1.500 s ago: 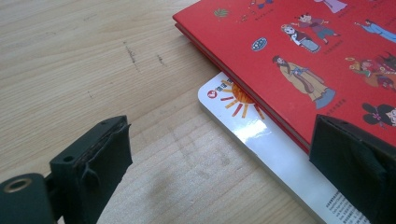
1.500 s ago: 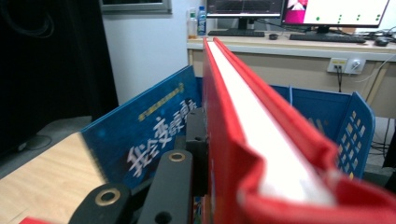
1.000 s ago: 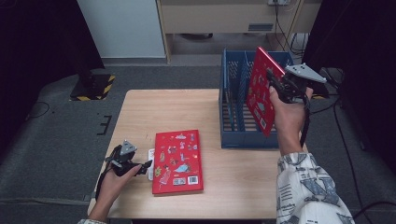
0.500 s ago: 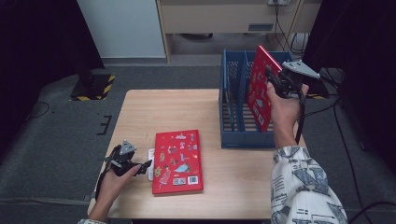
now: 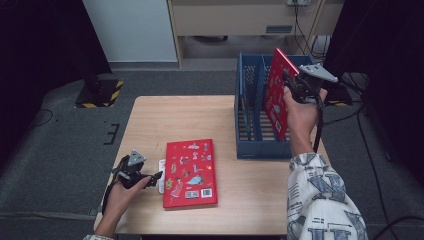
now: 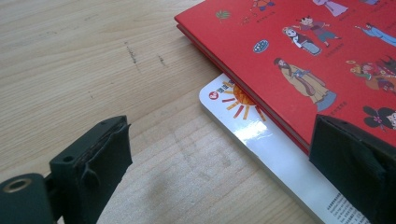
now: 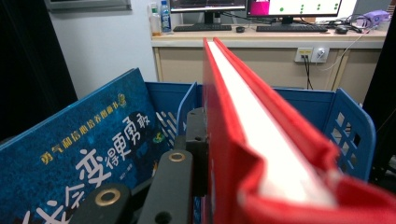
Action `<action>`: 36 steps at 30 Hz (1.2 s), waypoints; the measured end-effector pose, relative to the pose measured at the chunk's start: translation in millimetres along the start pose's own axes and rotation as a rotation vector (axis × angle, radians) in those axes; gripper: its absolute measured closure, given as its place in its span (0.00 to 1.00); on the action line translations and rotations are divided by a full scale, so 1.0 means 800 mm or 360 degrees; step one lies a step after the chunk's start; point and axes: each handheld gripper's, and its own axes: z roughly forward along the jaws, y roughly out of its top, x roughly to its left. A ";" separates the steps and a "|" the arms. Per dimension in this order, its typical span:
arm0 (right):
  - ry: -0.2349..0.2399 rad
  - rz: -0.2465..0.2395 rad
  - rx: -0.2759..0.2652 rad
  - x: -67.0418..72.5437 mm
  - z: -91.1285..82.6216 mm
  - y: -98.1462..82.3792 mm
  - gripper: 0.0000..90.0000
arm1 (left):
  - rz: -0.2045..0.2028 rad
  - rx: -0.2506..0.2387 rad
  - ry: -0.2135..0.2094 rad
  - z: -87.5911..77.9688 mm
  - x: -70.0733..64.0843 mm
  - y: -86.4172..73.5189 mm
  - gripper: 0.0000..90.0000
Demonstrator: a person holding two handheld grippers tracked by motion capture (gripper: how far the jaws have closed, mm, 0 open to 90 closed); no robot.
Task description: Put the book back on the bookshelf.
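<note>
My right gripper is shut on a red hardcover book, holding it upright and tilted over the right-hand slots of a blue file rack. In the right gripper view the red book runs edge-on between the jaws, with one black fingertip pressed on its left cover. A second red picture book lies flat on the table on top of a thin white book. My left gripper rests open at their left edge. Its jaws straddle the white book's corner without pressing on it.
A dark blue book with yellow and white lettering leans in a left slot of the rack. The wooden table is bare between the rack and the flat books. Beyond stands a desk with monitors.
My right gripper has carried the upright red book a little to the left and lower over the rack. The left gripper and the flat books have stayed put.
</note>
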 end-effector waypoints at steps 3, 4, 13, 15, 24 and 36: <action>-0.0012 -0.0015 0.0001 0.000 0.002 0.000 0.89 | -0.0003 -0.0002 -0.0001 0.000 0.000 0.000 0.05; -0.0016 -0.0019 0.0002 0.000 0.003 0.000 0.89 | -0.0002 -0.0001 -0.0001 0.000 0.000 0.000 0.05; -0.0028 -0.0022 -0.0014 0.003 0.011 -0.003 0.89 | -0.0007 -0.0007 -0.0002 -0.001 0.000 0.000 0.06; -0.0031 -0.0026 -0.0018 0.004 0.013 -0.004 0.89 | -0.0008 -0.0007 -0.0002 -0.001 0.001 0.000 0.06; -0.0051 -0.0054 -0.0033 0.004 0.019 -0.008 0.89 | -0.0001 -0.0002 -0.0008 0.001 0.000 0.000 0.06; -0.0063 -0.0061 -0.0032 0.006 0.026 -0.018 0.89 | -0.0021 -0.0021 0.0000 -0.001 0.001 -0.001 0.06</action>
